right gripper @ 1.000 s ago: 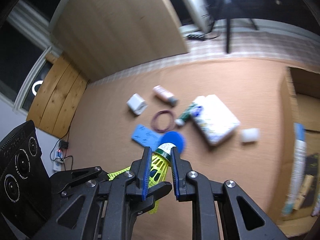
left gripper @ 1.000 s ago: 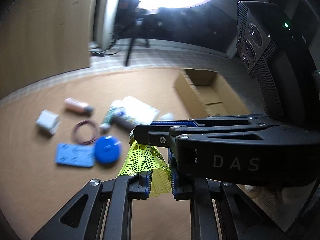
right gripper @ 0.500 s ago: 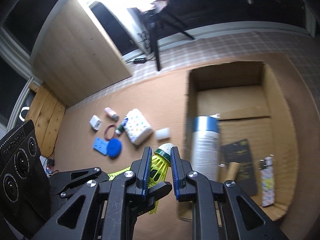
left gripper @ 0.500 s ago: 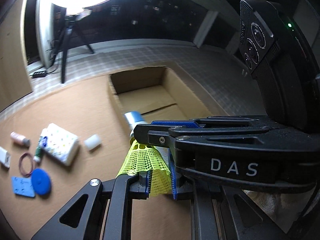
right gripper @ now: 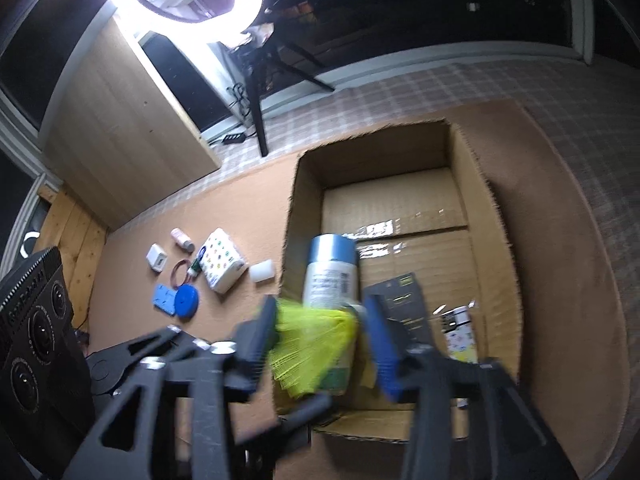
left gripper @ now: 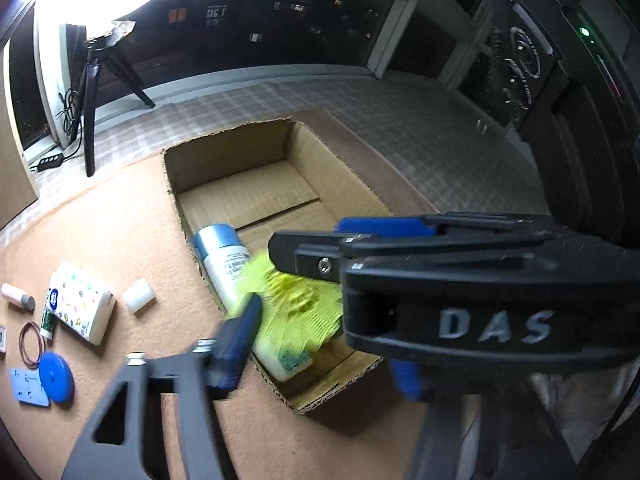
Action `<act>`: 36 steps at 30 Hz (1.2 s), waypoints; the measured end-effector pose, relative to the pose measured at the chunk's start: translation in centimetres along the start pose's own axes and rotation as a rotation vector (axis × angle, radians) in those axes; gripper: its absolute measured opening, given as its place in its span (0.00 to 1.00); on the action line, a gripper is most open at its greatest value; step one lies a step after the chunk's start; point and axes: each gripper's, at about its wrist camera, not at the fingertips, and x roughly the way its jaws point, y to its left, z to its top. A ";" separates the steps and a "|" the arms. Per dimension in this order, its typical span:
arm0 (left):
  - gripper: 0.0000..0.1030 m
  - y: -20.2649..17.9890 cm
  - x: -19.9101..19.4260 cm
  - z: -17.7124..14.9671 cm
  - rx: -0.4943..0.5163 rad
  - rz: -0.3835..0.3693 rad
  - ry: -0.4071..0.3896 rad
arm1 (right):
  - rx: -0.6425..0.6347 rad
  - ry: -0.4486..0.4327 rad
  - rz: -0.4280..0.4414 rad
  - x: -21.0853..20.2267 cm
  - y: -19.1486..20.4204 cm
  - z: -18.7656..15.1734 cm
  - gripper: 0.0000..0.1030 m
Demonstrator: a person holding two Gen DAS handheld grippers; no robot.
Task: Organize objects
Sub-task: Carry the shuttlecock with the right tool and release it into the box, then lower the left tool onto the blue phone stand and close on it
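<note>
Shuttlecock [right gripper: 312, 344]: yellow mesh skirt, motion-blurred in both views, positioned above the near end of the open cardboard box [right gripper: 502, 240], over the lower end of the spray can [right gripper: 330, 272] lying inside along the box's left wall.

Gripper state: the right gripper [right gripper: 320, 328] has its jaws spread wide, with the shuttlecock between them. Contact with either pad cannot be confirmed because of blur; the item appears released. The left gripper [left gripper: 320, 320] is also spread apart, the skirt showing in the gap.

Other contents: a black card [right gripper: 400, 300] lies in the box right of the can. Outside the box, to its left on the table [right gripper: 248, 208], lie a white block [right gripper: 262, 271], a patterned tissue pack [right gripper: 222, 260], a blue disc [right gripper: 187, 301] and further small items.

Risks:
- The shuttlecock may land on the curved can and roll or bounce toward the near box wall, since it is light and the can offers no flat seat.
- The mesh skirt may snag on a pad if the grippers withdraw before it drops clear.

Change from earlier frames: half a second ago both grippers were closed on the shuttlecock. Both have since opened, and the box now sits closer and more centred in both views.
</note>
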 end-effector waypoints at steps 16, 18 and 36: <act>0.64 3.9 -3.2 -2.6 -0.065 0.065 -0.009 | -0.020 0.014 0.032 1.1 2.5 0.1 0.50; 0.64 5.2 -3.9 -3.2 -0.086 0.085 -0.011 | -0.031 0.020 0.041 1.4 3.2 0.1 0.50; 0.64 23.3 -10.1 -8.4 -0.403 0.297 0.016 | -0.125 0.126 0.124 6.7 12.2 -0.9 0.50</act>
